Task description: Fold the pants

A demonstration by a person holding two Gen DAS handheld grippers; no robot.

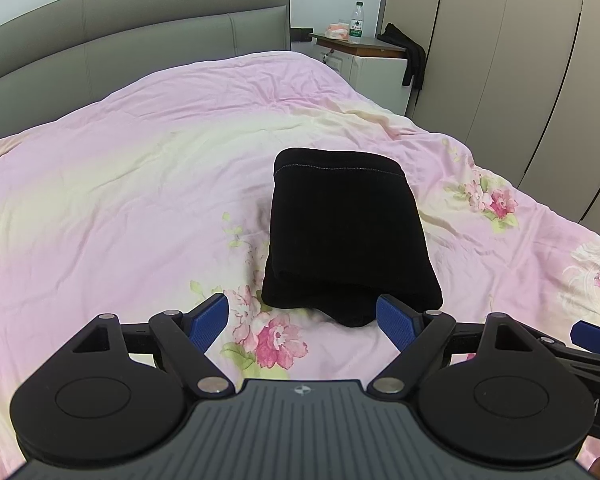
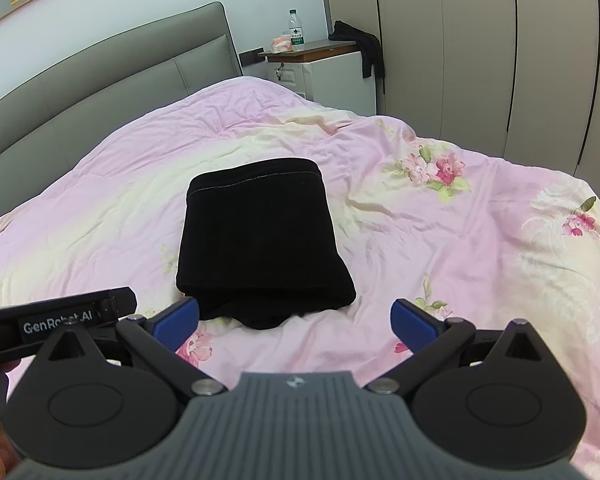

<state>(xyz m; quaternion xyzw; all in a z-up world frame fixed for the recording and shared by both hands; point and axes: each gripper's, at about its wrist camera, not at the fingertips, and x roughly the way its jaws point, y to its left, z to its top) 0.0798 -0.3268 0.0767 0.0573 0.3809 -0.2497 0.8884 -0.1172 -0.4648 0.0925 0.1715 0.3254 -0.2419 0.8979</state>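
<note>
Bottle [image 1: 356,22] label — too small

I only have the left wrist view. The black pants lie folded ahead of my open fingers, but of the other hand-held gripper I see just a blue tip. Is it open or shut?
Observer: Open. The right wrist view shows the right hand-held gripper with its blue fingers spread wide, holding nothing.
Operator: Is it touching the pants?
Observer: I can't tell. The near edge of the pants sits right by its left finger, while the other finger is over bare bedspread.
Operator: How close are the two tools?
Observer: Very close. The side of the left hand-held gripper crosses the right view's lower left, right beside the right one.
</note>
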